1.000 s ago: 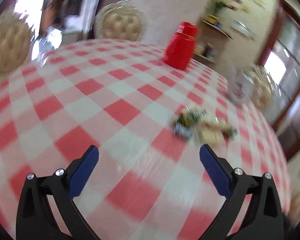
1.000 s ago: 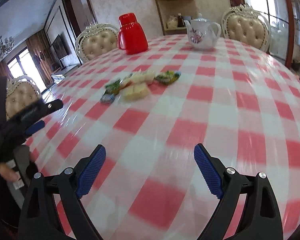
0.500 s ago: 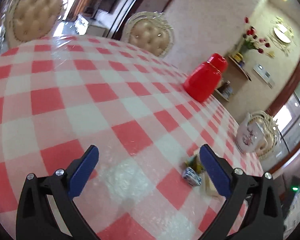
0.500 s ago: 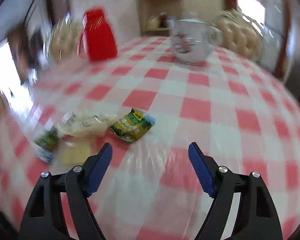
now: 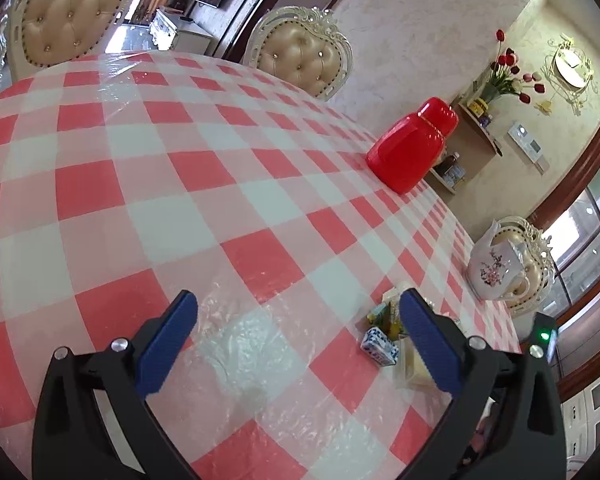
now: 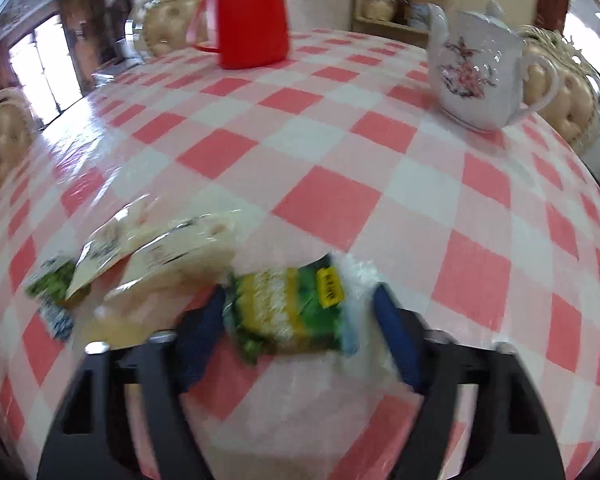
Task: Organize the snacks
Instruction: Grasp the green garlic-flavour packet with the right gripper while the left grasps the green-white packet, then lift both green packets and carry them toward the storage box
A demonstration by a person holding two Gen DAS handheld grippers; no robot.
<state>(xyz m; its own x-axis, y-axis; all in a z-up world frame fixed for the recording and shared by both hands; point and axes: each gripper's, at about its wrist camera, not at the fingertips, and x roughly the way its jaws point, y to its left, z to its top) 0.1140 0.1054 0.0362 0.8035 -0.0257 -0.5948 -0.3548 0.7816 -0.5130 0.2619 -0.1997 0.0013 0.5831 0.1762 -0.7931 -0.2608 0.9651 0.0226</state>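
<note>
Right gripper (image 6: 300,316) advanced, straddling green packet (image 6: 288,308) (blurred) | jaws apart

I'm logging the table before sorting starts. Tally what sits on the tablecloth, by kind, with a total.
Snack packets: at least 4, the green and yellow packet between the right gripper's open fingers, plus a blurred cluster beside it
Red jug: 1
White floral teapot: 1
Total: at least 6

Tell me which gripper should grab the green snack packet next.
Right. The right gripper is open with the green snack packet between its fingers; the left gripper is open over bare tablecloth.
</note>
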